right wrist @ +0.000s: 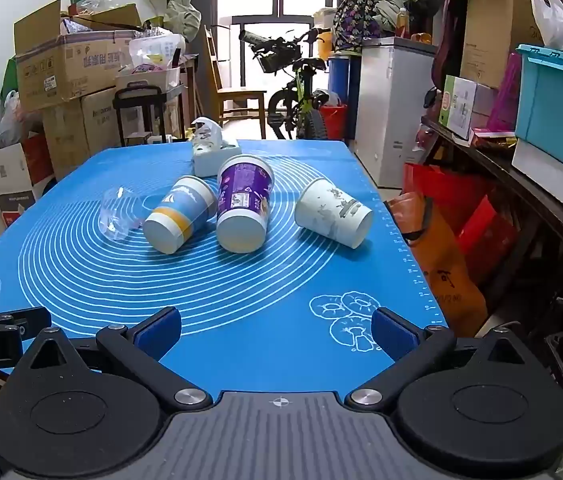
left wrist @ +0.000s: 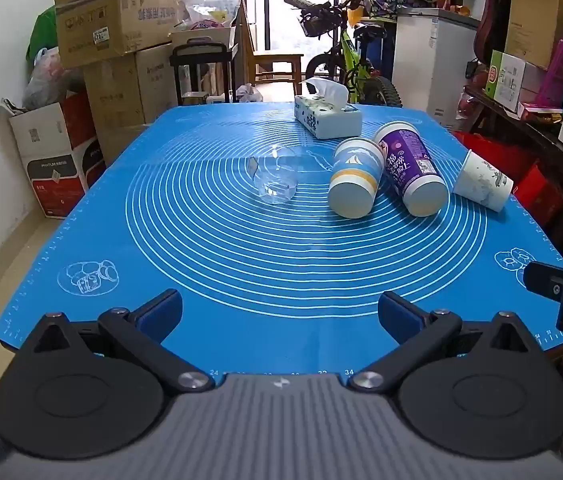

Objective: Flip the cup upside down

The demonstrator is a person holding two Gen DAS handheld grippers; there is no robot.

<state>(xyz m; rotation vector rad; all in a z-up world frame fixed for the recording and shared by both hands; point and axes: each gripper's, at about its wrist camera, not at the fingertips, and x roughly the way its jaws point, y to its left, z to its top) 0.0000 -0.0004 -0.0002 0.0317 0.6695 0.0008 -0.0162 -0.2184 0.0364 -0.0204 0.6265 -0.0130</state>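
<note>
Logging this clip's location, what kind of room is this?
Probably a cluttered home storage room: stacked brown cardboard boxes, a green bicycle by the window, and a white chest freezer around the blue mat-covered table.

**Table with blue mat point(left wrist: 209, 264) point(right wrist: 265, 296) and what you see lying on it**

From your left: a clear cup point(left wrist: 275, 176) point(right wrist: 119, 216), a blue cup point(left wrist: 355, 178) point(right wrist: 179, 214), a purple cup point(left wrist: 411, 168) point(right wrist: 243, 202) and a white cup point(left wrist: 481, 180) point(right wrist: 333, 212), all on their sides; blue and purple touch. A tissue box point(left wrist: 327, 114) point(right wrist: 213, 154) stands behind them.
</note>
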